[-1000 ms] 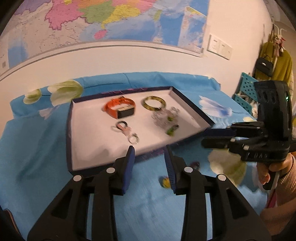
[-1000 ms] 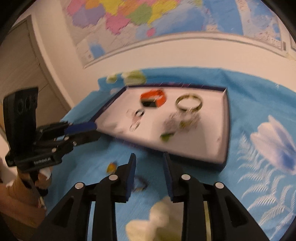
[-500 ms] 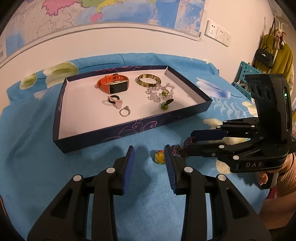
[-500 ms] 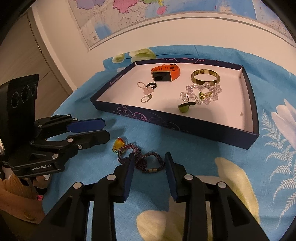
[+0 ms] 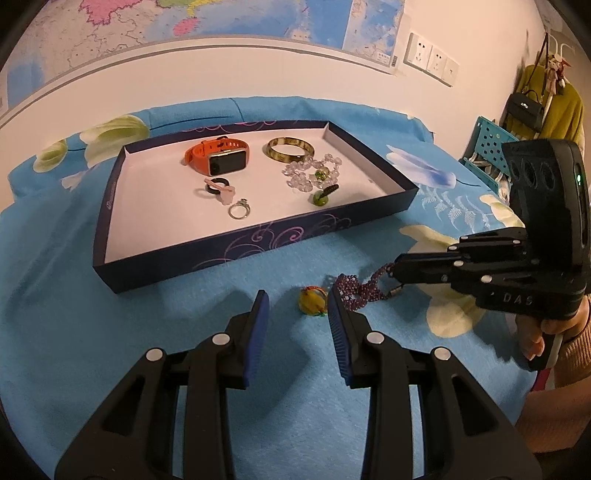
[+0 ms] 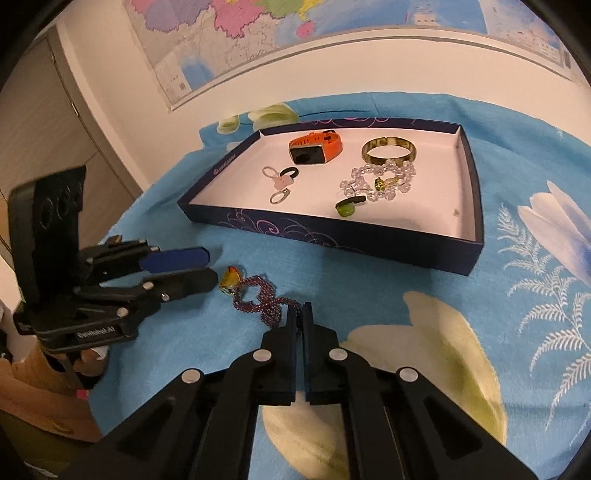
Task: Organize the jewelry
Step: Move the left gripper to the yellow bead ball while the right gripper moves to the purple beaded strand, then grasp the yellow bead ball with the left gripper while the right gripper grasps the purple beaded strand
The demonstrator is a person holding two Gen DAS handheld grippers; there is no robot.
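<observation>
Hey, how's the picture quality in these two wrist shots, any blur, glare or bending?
Left wrist view: sharp, warm indoor light, fisheye curves the wall map, dark corners. Right wrist view: also sharp, soft shadow inside the tray, no strong glare; the purple bead bracelet reads clearly.

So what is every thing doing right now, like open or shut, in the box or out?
Right gripper: jaws just closed, shut on the purple bead bracelet.
Left gripper: jaws open, holding nothing.
Purple bead bracelet: on the blue cloth, outside the box, one end pinched.
Yellow ring: on the cloth, outside the box.
Box: lidless.
Orange watch: in the box, strap looped.
Clear bead bracelet: in the box, heaped.
</observation>
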